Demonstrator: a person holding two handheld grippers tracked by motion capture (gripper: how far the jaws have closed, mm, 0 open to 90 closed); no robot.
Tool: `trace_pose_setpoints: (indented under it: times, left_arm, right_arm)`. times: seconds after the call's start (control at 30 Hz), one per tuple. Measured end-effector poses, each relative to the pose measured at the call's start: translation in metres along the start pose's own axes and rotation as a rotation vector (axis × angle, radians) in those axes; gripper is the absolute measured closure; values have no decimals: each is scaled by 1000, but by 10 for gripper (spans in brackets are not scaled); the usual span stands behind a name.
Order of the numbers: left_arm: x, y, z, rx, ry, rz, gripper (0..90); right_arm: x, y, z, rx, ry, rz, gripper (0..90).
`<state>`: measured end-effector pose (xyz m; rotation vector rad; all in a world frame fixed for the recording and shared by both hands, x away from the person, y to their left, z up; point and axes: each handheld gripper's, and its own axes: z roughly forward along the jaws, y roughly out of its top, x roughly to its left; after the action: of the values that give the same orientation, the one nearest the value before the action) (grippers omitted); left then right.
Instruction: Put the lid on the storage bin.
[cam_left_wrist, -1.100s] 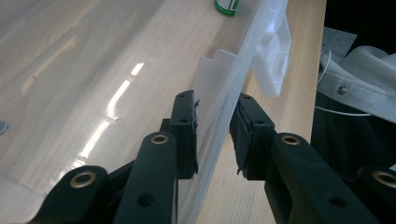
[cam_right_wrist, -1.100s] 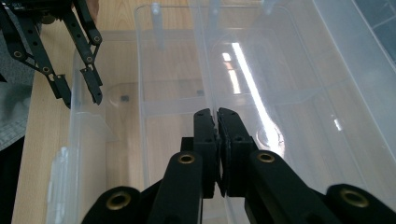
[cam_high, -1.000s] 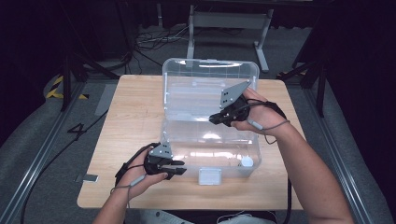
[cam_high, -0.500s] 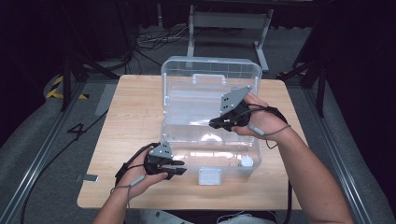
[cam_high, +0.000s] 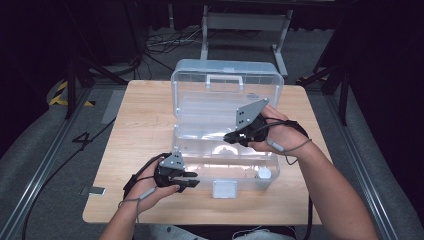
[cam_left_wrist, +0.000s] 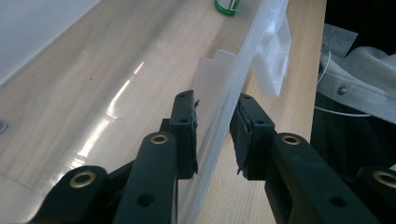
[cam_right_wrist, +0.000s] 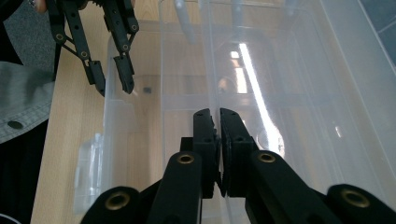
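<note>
Two grippers are working the clear storage box (cam_high: 225, 130) in the middle of the table (cam_high: 135, 130). The right gripper (cam_high: 231, 138) is edging leftward inside it, jaws pinched on an inner tray edge. The left gripper (cam_high: 192, 185) is staying put, jaws parted astride the front wall, steadying for a lift.

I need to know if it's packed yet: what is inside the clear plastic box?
Inside the clear box, one small white-capped container stands in the near right corner; the left gripper view shows its green side. The rest of the floor looks bare, though glare and the right gripper hide part.
</note>
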<state>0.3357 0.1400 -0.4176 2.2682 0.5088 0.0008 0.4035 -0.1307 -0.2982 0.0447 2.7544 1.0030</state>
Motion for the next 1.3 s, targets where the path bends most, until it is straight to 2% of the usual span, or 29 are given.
trace_pose_setpoints:
  times: [0.9, 1.3]
  left_arm:
    - [0, 0, 0, -2, 3, -1, 719]
    - [0, -1, 0, -7, 2, -4, 719]
  right_arm:
    - [17, -7, 6, -6, 45, -16, 877]
    - [27, -10, 12, 19, 77, -26, 894]
